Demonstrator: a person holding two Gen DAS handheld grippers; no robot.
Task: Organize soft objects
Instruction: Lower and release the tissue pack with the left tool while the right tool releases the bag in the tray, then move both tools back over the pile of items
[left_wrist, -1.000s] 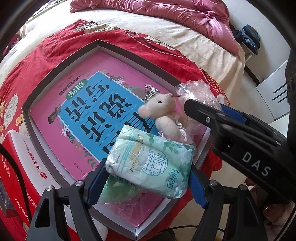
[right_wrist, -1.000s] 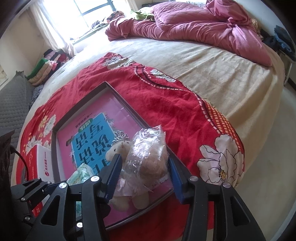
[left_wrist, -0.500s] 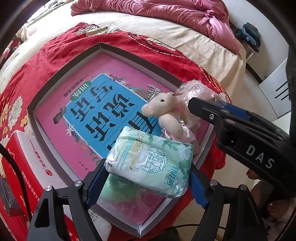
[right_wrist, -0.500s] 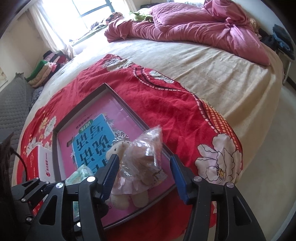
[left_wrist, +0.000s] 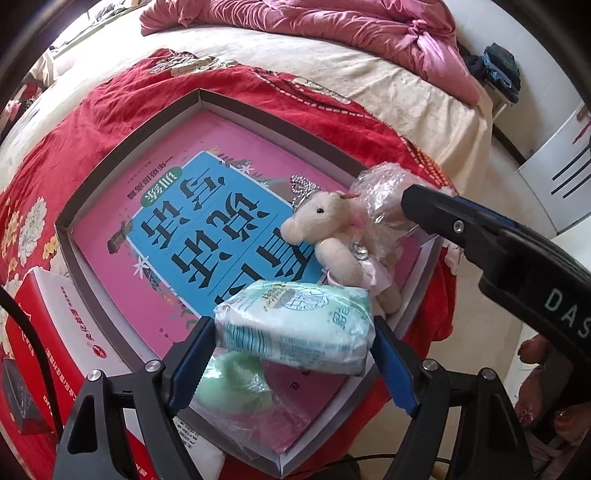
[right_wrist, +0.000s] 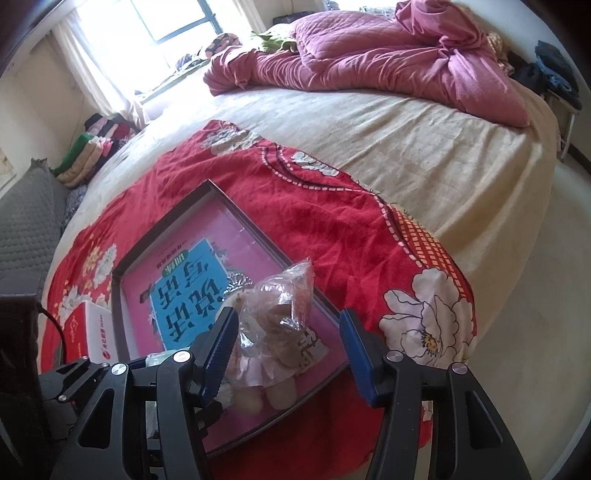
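The left gripper (left_wrist: 295, 354) is opening – the green tissue pack (left_wrist: 295, 325) sits between its pads at lower centre, above the shallow box (left_wrist: 129, 155). The right gripper (right_wrist: 288, 354) stands open around the bagged teddy bear (right_wrist: 273, 325) in the box's right corner.

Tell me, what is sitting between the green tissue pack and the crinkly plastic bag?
The cream teddy bear lies between the tissue pack and the plastic bag, in the box. The left wrist view shows it.
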